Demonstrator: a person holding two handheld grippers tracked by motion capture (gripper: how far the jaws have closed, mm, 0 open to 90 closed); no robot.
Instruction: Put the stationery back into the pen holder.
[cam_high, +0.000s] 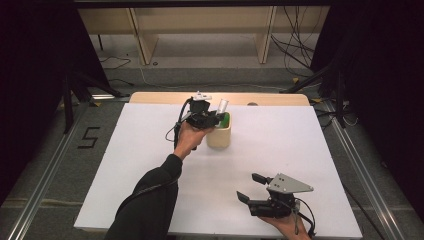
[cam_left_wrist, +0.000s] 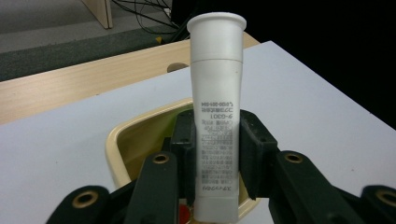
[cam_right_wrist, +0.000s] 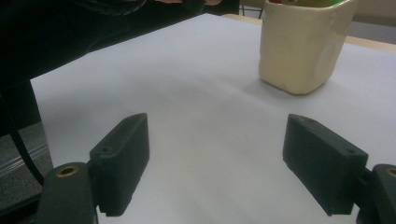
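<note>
A white squeeze tube (cam_left_wrist: 217, 107) with a flared cap and printed text stands upright between my left gripper's (cam_left_wrist: 215, 154) pads, which press on its sides. It hangs just over a cream tub (cam_left_wrist: 135, 140). In the high view my left gripper (cam_high: 214, 118) holds the tube (cam_high: 222, 106) at the tub's (cam_high: 219, 136) far rim; something green (cam_high: 226, 119) shows inside. My right gripper (cam_high: 251, 187) rests low near the table's front right, jaws wide apart with nothing between them. The right gripper view has the tub (cam_right_wrist: 301, 44) ahead on the white table (cam_right_wrist: 201, 93).
The white table top (cam_high: 280, 145) sits on a wooden board whose far edge (cam_high: 160, 97) shows. Black stands and cables (cam_high: 300, 45) crowd the floor beyond. A dark sleeve (cam_high: 150, 197) crosses the front left of the table.
</note>
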